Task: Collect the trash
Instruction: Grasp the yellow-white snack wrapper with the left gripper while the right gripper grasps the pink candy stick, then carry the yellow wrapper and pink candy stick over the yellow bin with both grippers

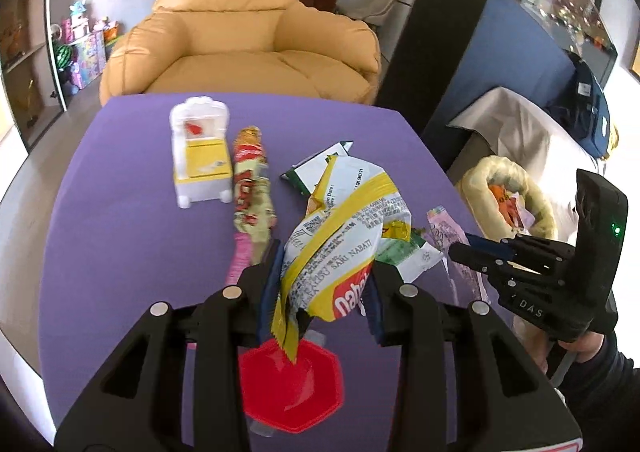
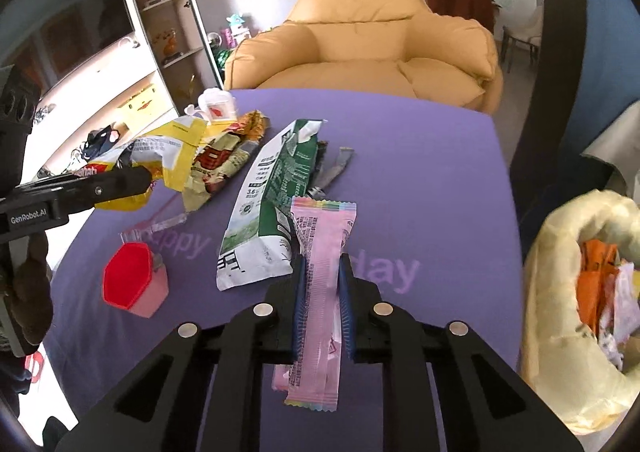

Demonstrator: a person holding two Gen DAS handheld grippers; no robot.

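My left gripper [image 1: 320, 292] is shut on a crumpled yellow-and-white snack wrapper [image 1: 340, 236] and holds it above the purple table [image 1: 120, 236]. My right gripper [image 2: 323, 292] is shut on a long pink wrapper [image 2: 320, 284]; it shows in the left wrist view [image 1: 466, 248] too. A green-and-white pouch [image 2: 276, 195] lies beside the pink wrapper. A red-and-cream wrapper [image 1: 250, 187] lies on the table left of centre. A yellow trash bag [image 2: 568, 292] with wrappers inside stands open at the table's right edge.
A white and yellow toy chair [image 1: 200, 147] stands at the far left of the table. A red hexagonal cup [image 2: 132, 280] sits at the near left. A tan armchair [image 1: 240, 31] stands behind the table.
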